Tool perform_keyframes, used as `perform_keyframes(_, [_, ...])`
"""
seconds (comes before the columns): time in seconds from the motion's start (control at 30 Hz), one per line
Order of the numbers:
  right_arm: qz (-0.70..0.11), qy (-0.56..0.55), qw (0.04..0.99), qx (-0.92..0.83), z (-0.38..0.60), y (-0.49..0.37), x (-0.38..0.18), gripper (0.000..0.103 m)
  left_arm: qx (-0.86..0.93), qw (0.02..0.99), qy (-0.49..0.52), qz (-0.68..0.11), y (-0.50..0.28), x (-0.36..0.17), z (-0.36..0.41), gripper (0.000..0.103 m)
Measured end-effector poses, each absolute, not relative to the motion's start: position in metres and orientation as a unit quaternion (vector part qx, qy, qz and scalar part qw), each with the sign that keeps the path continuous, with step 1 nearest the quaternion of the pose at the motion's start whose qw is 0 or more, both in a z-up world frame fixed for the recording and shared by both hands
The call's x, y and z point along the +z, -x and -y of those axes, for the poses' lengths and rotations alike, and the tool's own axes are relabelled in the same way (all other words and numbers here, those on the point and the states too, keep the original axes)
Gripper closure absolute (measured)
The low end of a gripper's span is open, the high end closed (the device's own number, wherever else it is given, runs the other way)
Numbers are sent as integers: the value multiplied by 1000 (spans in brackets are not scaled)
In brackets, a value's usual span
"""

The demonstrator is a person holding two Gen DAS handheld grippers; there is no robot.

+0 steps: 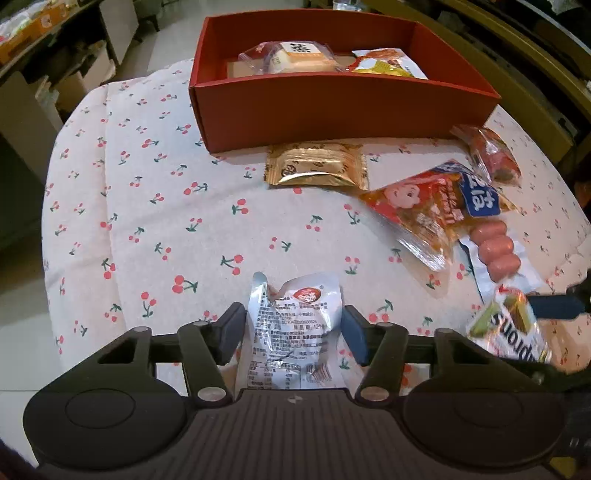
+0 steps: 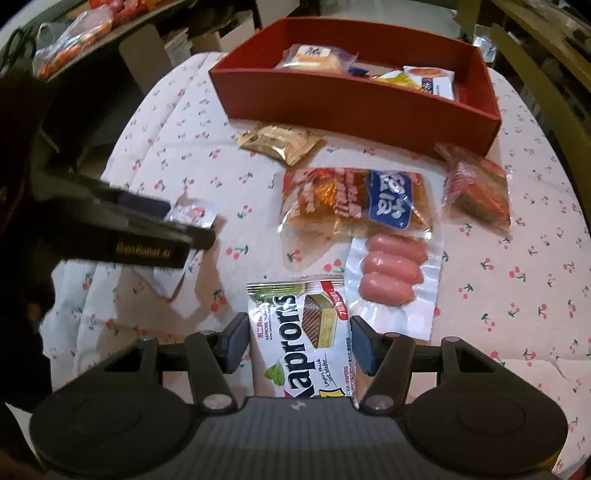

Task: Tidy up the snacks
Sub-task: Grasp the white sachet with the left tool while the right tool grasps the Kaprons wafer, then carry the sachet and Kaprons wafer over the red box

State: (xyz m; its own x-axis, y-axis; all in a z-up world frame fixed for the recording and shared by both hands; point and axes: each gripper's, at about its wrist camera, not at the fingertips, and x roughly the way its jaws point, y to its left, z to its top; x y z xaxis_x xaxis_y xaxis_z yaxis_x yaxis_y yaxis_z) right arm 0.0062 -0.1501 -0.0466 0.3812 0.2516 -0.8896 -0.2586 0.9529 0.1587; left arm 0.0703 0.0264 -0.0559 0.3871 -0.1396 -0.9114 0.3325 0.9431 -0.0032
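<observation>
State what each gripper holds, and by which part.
Left gripper brackets the white printed packet at its side edges; right gripper brackets the Kaprons wafer pack likewise. Firm grip cannot be told.

Cloth: we see a white quilted cloth [image 1: 155, 221] w/ small red cherry print, spread under & ahead of the tongs, covering the whole work surface; also in the right wrist view [image 2: 517, 295].
Shelf: ahead-left of the tongs, past the cloth edge, we make out a dark shelf [image 2: 122, 26] w/ bagged goods in orange & pink wrap; too blurry for us to read.
Cardboard: brown cardboard panels [image 1: 33, 118] ahead-left, near the floor, beside the cloth edge.
Frame: olive-yellow frame [image 1: 517, 85] ahead-right of the tongs; we can't tell what it belongs to.
Floor: pale floor [image 1: 22, 280] left of the tongs.
</observation>
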Motion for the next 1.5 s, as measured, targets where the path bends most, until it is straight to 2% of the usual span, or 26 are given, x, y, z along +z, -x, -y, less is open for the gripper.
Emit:
perform_keyframes(0.77, [-468,-51,878,90,173,-35,-10,38,-160,855,-43,-492,-73,-14,-16,41])
perform_keyframes(1.5, [-389,-97,915,53,187,-117,43,38,-139,905,-17,-403,-150,46,10,40])
